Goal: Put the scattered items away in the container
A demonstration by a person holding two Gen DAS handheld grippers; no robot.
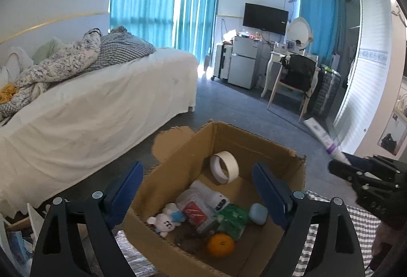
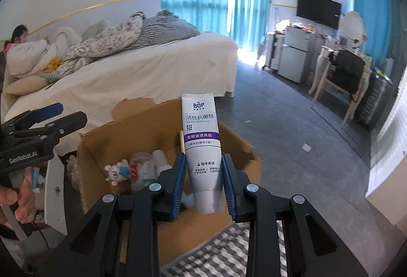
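An open cardboard box (image 1: 267,147) sits on the floor and holds a tape roll (image 1: 224,167), a plush toy (image 1: 165,222), an orange (image 1: 220,245), a blue case (image 1: 258,213), a green packet (image 1: 232,219) and wrapped items. My left gripper (image 1: 201,190) is open and empty above the box's near side. My right gripper (image 2: 204,184) is shut on a white and purple toothpaste tube (image 2: 202,147), upright over the box (image 2: 106,144). The tube (image 1: 324,138) and right gripper (image 1: 338,165) also show at the right of the left wrist view.
A bed (image 1: 101,99) with white sheet and bedding stands left of the box; a person (image 2: 19,38) lies at its head. A checked cloth (image 1: 361,233) lies at the box's right. A chair (image 1: 297,83), desk, fridge (image 1: 241,66) and wardrobe stand beyond.
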